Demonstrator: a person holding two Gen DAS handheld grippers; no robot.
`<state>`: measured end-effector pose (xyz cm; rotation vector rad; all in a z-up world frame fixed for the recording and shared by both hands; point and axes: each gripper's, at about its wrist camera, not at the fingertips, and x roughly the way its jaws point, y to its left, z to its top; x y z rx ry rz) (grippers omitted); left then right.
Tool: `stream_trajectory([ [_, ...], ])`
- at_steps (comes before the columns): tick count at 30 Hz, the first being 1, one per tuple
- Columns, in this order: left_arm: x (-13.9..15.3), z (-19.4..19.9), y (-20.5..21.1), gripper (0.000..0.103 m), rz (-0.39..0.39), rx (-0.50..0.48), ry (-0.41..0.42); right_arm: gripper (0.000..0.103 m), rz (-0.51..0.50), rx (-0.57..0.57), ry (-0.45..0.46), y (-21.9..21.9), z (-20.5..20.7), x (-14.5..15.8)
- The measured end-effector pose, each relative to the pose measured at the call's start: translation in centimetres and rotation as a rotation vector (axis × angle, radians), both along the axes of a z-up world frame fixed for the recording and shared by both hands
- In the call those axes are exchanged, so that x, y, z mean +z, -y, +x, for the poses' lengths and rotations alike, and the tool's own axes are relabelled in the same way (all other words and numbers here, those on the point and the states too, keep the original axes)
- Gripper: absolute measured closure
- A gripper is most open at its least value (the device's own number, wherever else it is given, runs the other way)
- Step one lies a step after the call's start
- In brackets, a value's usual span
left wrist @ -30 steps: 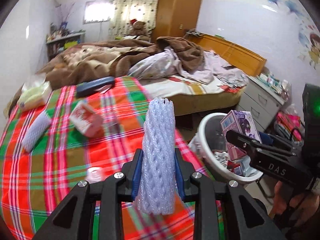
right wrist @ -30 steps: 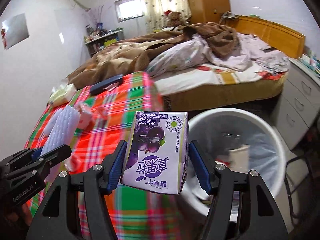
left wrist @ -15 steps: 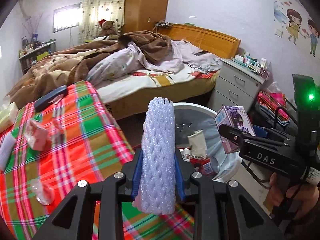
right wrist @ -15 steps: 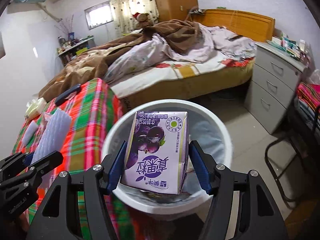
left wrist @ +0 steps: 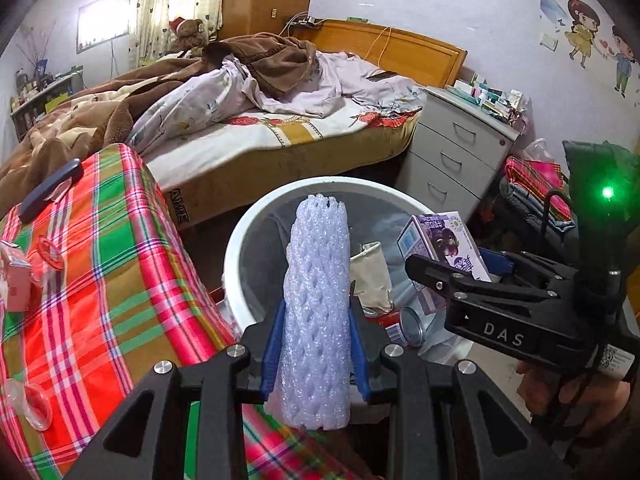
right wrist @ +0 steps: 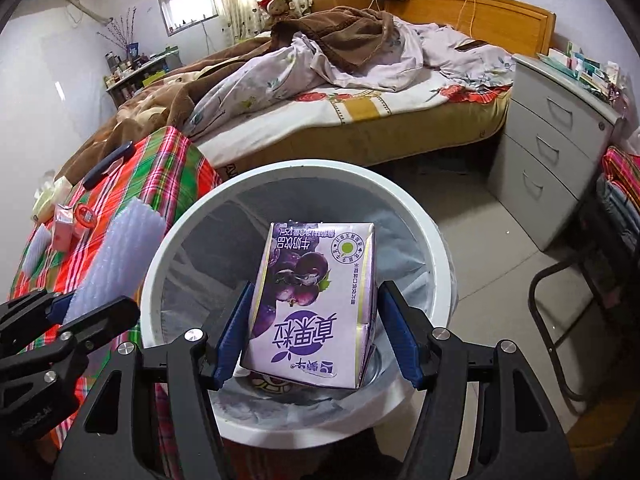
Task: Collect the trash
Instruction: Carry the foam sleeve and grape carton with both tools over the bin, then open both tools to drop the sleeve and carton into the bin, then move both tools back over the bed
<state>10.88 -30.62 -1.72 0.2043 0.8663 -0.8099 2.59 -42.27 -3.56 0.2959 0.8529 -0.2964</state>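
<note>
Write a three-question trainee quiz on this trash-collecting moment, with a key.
1. True or false: the right gripper holds the purple milk carton above the white bin.
2. What does the left gripper hold? A) foam fruit net B) tissue pack C) can
3. Fill in: beside the bin is a table covered with a ____ cloth.

Key: 1 true; 2 A, the foam fruit net; 3 plaid.

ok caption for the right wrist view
Right gripper holds a purple carton over the white bin.
</note>
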Motion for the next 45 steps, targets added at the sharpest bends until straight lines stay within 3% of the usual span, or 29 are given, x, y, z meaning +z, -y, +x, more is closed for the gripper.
stream_trajectory([
  [2, 0.1, 0.1, 0.2, 0.068, -0.011, 0.000, 0.004, 0.038, -0.002, -0.008, -0.003, 0.2, -0.1, 0.0],
  [4, 0.0, 0.2, 0.2, 0.049, -0.011, 0.003, 0.008, 0.038, -0.001, -0.015, -0.008, 0.3, 0.0, -0.1],
  [5, 0.0, 0.3, 0.1, 0.048, -0.013, 0.008, 0.003, 0.037, -0.003, -0.014, -0.007, 0.4, 0.0, -0.2],
  [24, 1.0, -0.2, -6.3, 0.048, -0.064, 0.111, 0.022, 0.034, 0.007, -0.013, 0.046, -1.6, -0.4, 0.9],
  [45, 1.3, 0.9, -20.7, 0.048, -0.063, 0.411, 0.093, 0.034, -0.004, 0.196, 0.123, -10.0, 3.3, 2.5],
])
